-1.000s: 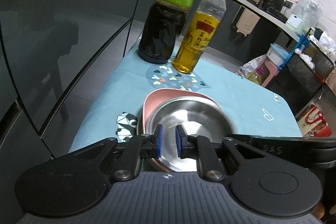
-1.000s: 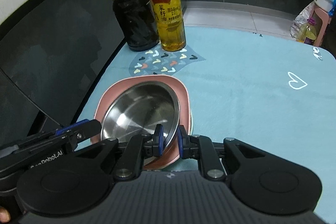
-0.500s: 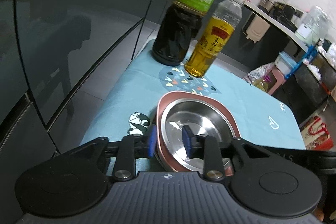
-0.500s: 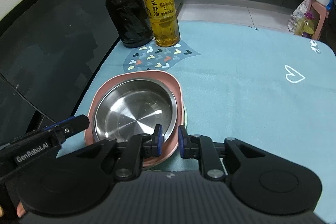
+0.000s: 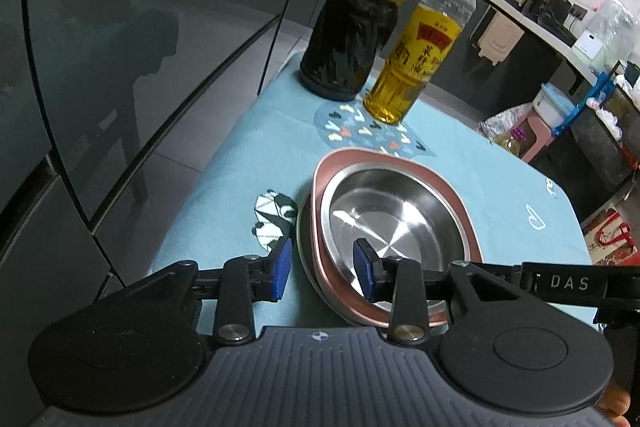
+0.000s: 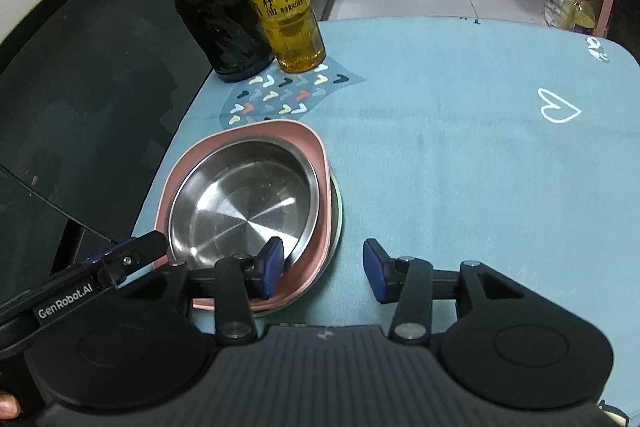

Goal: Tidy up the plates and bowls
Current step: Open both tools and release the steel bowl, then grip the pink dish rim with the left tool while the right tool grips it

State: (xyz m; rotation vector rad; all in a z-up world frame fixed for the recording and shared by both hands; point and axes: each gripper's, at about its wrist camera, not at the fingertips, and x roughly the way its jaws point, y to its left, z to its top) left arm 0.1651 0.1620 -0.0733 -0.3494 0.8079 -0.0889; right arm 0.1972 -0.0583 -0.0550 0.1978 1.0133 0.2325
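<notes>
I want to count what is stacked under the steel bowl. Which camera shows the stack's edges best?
The right wrist view: beside the steel bowl and pink plate, a pale green rim peeks out underneath. The left wrist view shows the bowl in the plate over a darker rim, colour unclear.

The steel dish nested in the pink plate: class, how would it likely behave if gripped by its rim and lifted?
The steel dish looks rigid and thin-walled, so probably light. Its polished, glinting surface suggests pads could slip. Sitting loosely inside the pink plate, it would likely lift free alone.
</notes>
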